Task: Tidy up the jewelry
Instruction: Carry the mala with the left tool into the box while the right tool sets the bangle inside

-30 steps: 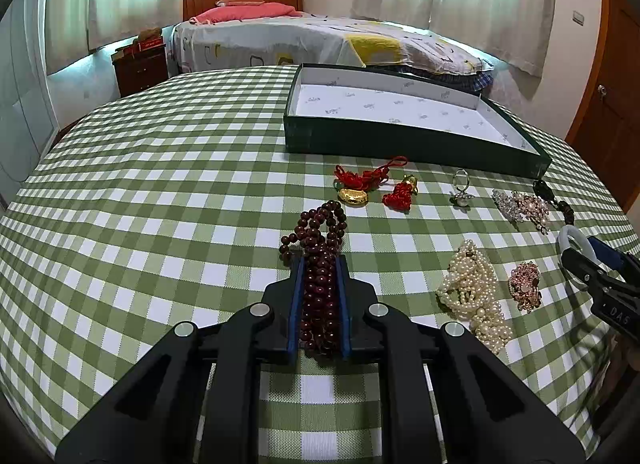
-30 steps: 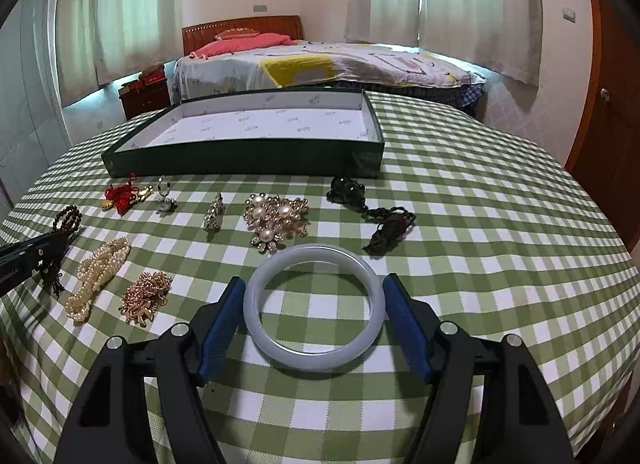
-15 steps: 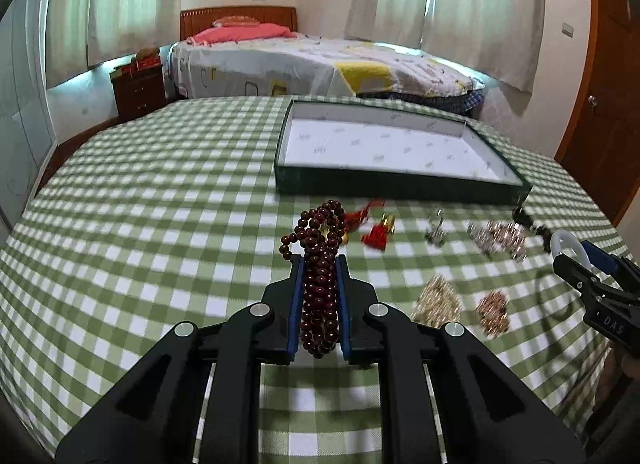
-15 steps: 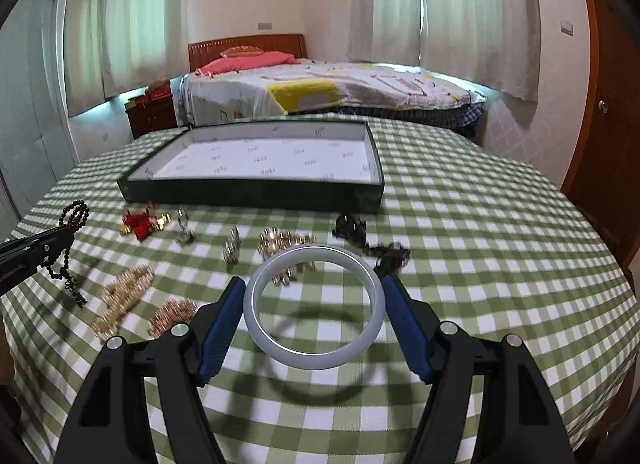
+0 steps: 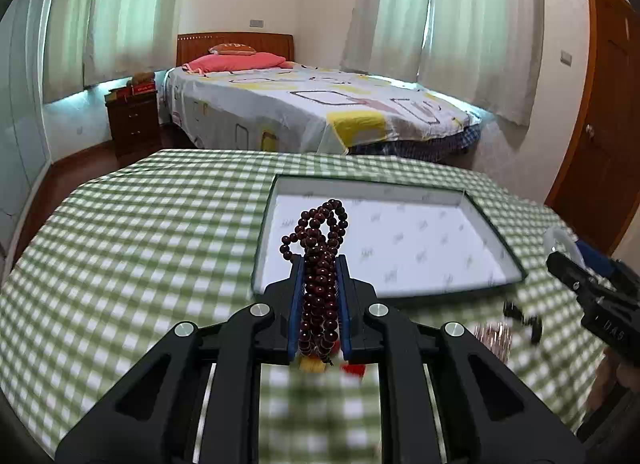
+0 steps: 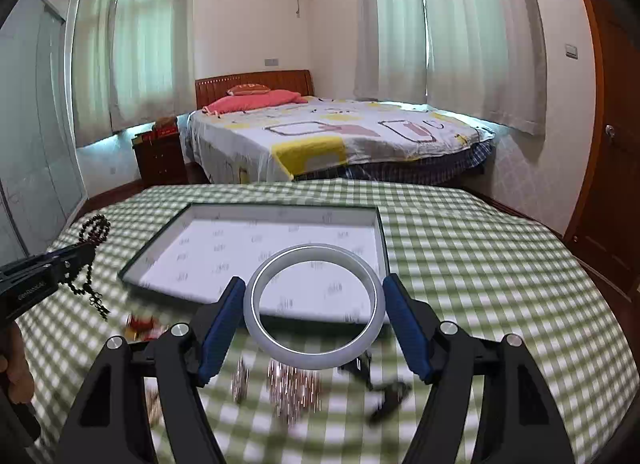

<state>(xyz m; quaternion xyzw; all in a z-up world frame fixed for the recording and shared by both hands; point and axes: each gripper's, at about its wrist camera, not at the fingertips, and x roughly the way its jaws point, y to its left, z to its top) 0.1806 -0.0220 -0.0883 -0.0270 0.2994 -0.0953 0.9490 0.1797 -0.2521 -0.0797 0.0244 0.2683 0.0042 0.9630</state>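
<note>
My left gripper (image 5: pixel 319 264) is shut on a dark red bead bracelet (image 5: pixel 320 248) and holds it in the air in front of the near left corner of the green tray (image 5: pixel 262 240). My right gripper (image 6: pixel 314 288) is shut on a white jade bangle (image 6: pixel 256 328), raised over the tray's near edge (image 6: pixel 132 272). The tray's white lining holds nothing. The left gripper (image 6: pixel 86 250) with its dangling beads (image 6: pixel 94 228) shows at the left of the right wrist view. The right gripper (image 5: pixel 554 254) shows at the right of the left wrist view.
Blurred jewelry lies on the green checked tablecloth (image 6: pixel 480 264) below the grippers: a pearl brooch (image 6: pixel 294 388), a black piece (image 6: pixel 384 396), a red tassel charm (image 6: pixel 140 322). A bed (image 5: pixel 304 108) and nightstand (image 5: pixel 134 124) stand beyond the table.
Both grippers have risen off the table and moved forward toward the tray, each carrying its piece. The jewelry left on the cloth has dropped low in both views.
</note>
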